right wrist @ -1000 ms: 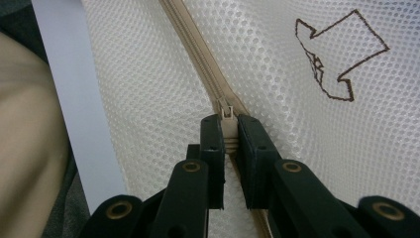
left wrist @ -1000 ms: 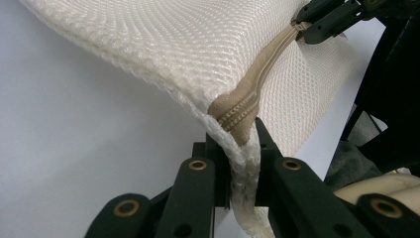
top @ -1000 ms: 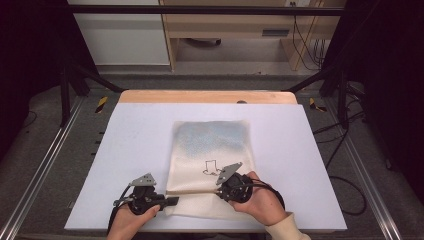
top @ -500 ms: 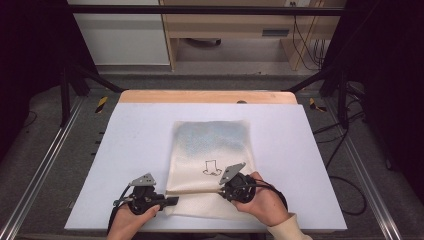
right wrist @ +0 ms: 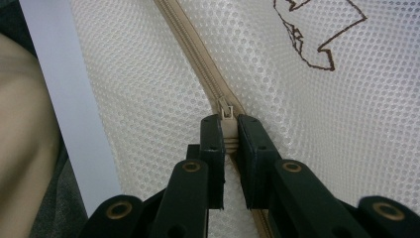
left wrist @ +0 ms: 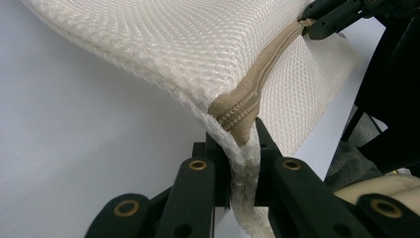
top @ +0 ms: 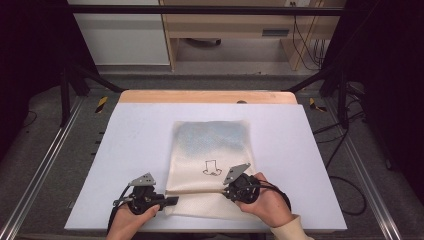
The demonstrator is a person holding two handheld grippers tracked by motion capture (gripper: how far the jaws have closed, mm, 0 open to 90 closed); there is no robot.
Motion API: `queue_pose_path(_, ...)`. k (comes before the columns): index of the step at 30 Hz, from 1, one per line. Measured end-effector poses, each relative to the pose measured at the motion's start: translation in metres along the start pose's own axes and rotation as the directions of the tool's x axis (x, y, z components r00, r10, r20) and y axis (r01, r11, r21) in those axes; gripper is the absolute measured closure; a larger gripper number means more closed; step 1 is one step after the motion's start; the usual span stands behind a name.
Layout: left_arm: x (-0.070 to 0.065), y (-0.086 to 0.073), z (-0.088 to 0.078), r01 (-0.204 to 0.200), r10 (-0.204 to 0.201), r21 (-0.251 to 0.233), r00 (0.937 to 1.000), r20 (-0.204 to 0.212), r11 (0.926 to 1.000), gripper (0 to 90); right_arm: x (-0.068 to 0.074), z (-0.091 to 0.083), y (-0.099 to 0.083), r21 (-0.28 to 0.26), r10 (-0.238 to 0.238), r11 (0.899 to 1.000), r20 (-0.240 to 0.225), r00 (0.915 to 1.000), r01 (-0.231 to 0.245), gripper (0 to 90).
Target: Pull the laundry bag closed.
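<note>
A cream mesh bag (top: pixel 210 145) with a small dark outline drawing (top: pixel 212 167) lies flat on the white table (top: pixel 125 140). A beige zipper (left wrist: pixel 257 84) runs across its near end. My left gripper (top: pixel 172 201) is shut on the bag's near left edge, at the zipper's end (left wrist: pixel 236 111), and lifts that corner a little. My right gripper (top: pixel 226 190) is shut on the zipper pull (right wrist: pixel 227 113), and the zipper (right wrist: pixel 190 54) runs on ahead of its jaws. The left gripper view also shows the right gripper (left wrist: pixel 322 22) far off at the zipper's other end.
The table's wooden far edge (top: pixel 207 96) borders a floor with black stand legs (top: pixel 65 95) and cables (top: pixel 305 45). Bare tabletop lies left and right of the bag. A hand and sleeve (top: pixel 280 220) sit at the near right edge.
The right gripper has crept very slightly to the right along the zipper. The left gripper and the bag's corner have stayed put.
</note>
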State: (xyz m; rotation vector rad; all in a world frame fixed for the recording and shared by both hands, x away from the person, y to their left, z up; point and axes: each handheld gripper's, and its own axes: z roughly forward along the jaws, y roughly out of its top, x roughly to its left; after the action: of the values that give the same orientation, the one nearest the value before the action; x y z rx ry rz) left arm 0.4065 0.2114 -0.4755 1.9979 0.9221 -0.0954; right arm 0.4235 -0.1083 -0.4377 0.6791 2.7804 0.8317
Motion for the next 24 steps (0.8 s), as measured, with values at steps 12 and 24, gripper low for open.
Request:
queue_pose_path(12,0.0002,0.0001,-0.0001,0.0,0.0,0.0,1.0,0.001,1.0,83.3,-0.0017,-0.002,-0.0048,-0.009,0.007,1.0,-0.001,1.0,-0.007,82.0)
queue_pose_path(24,0.0006,-0.0003,0.0003,0.001,-0.001,0.003,1.0,0.0,1.0,83.4,-0.0018,-0.0029,-0.0063,-0.008,0.005,1.0,-0.002,1.0,-0.005,82.0)
